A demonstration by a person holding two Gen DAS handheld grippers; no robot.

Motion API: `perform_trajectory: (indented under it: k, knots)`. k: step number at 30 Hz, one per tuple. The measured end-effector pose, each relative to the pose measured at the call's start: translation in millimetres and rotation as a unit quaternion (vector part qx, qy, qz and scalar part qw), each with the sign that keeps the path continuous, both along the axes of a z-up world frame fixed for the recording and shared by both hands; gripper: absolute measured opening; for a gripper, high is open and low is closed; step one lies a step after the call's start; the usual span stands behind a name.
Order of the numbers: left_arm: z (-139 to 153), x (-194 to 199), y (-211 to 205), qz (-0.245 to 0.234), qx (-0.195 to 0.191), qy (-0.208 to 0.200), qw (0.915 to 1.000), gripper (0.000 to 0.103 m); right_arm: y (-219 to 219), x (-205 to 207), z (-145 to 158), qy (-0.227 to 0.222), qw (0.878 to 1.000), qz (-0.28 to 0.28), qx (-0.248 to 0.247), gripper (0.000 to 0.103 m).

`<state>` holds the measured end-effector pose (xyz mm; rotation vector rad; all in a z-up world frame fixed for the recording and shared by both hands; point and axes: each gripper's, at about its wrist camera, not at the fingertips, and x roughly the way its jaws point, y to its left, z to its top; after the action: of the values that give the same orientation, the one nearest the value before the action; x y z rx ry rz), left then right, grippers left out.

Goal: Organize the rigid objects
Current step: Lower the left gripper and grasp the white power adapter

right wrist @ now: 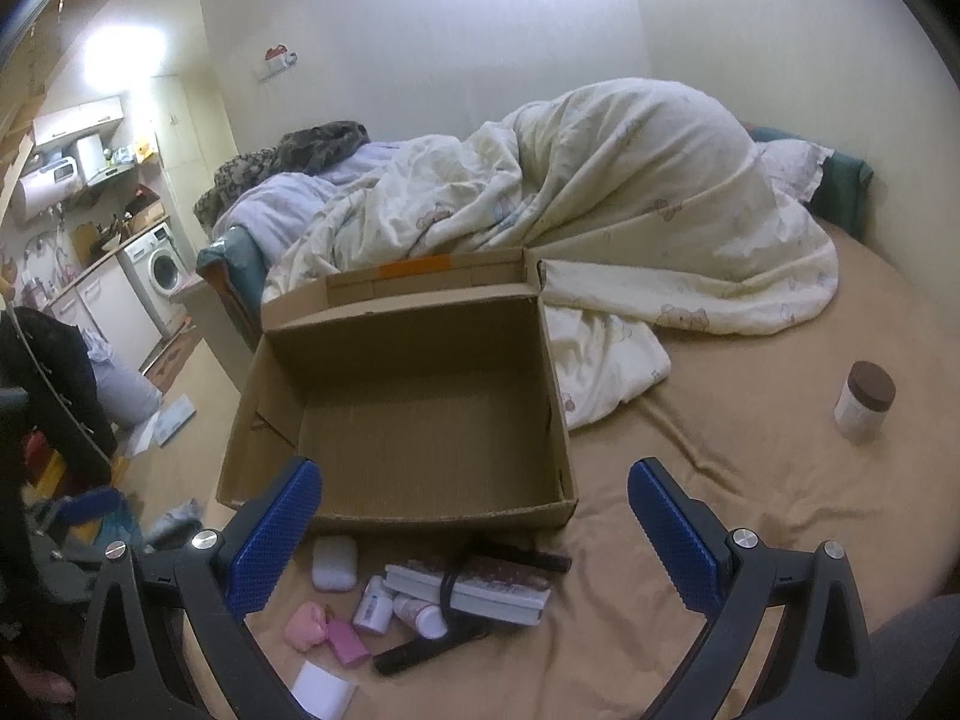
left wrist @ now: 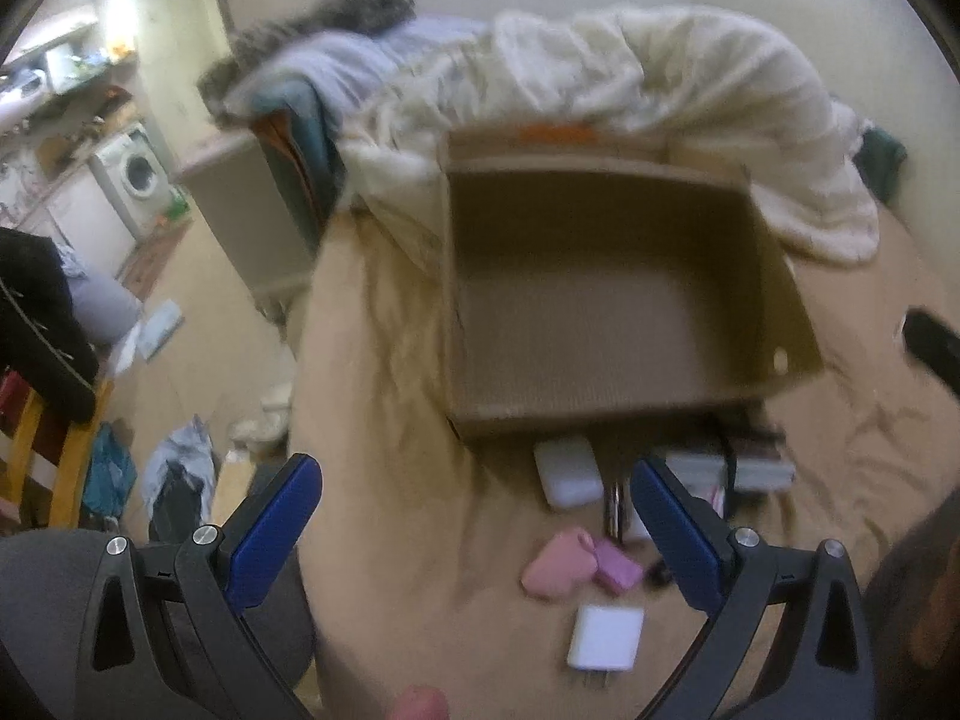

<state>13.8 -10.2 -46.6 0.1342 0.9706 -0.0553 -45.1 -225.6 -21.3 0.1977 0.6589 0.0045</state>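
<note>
An empty open cardboard box (right wrist: 420,420) (left wrist: 600,300) rests on the tan bed sheet. In front of it lies a cluster of small items: a white case (right wrist: 334,563) (left wrist: 567,471), a book with a black strap (right wrist: 474,591), two small white bottles (right wrist: 396,603), a pink soft item (right wrist: 306,629) (left wrist: 555,564), a pink block (right wrist: 348,643) (left wrist: 618,564), a black stick (right wrist: 420,654) and a white charger (left wrist: 606,636) (right wrist: 321,690). A brown-lidded jar (right wrist: 864,402) stands apart at the right. My left gripper (left wrist: 474,480) and right gripper (right wrist: 471,486) both hang open above these, holding nothing.
A crumpled pale duvet (right wrist: 600,198) and pillows fill the back of the bed. Off the bed's left edge are a cluttered floor, a chair draped with dark clothes (right wrist: 54,390) and a washing machine (right wrist: 159,267). Bare tan sheet (right wrist: 750,510) lies right of the box.
</note>
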Motion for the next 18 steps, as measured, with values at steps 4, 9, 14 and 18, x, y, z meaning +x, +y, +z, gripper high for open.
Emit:
perform_trajectory:
  k: [4, 9, 14, 18]
  knots:
    - [-25.6, 8.7, -6.8, -0.015, -0.009, 0.095, 0.9953, 0.103, -2.3, 7.0, -7.8, 0.036, 0.999, 0.0, -0.002, 0.103]
    - [-69.9, 6.0, -22.2, -0.042, -0.007, 0.203, 0.9782, 0.098, -3.2, 15.5, -23.6, 0.091, 0.996, 0.005, -0.013, 0.103]
    - [-102.7, -1.1, -43.8, -0.073, 0.002, 0.262, 0.9623, 0.093, -8.7, 18.1, -26.8, 0.104, 0.995, 0.004, 0.006, 0.103]
    - [-126.0, -5.4, -58.4, -0.097, 0.036, 0.29, 0.9514, 0.085, -9.4, 23.0, -35.8, 0.13, 0.991, 0.005, 0.016, 0.103]
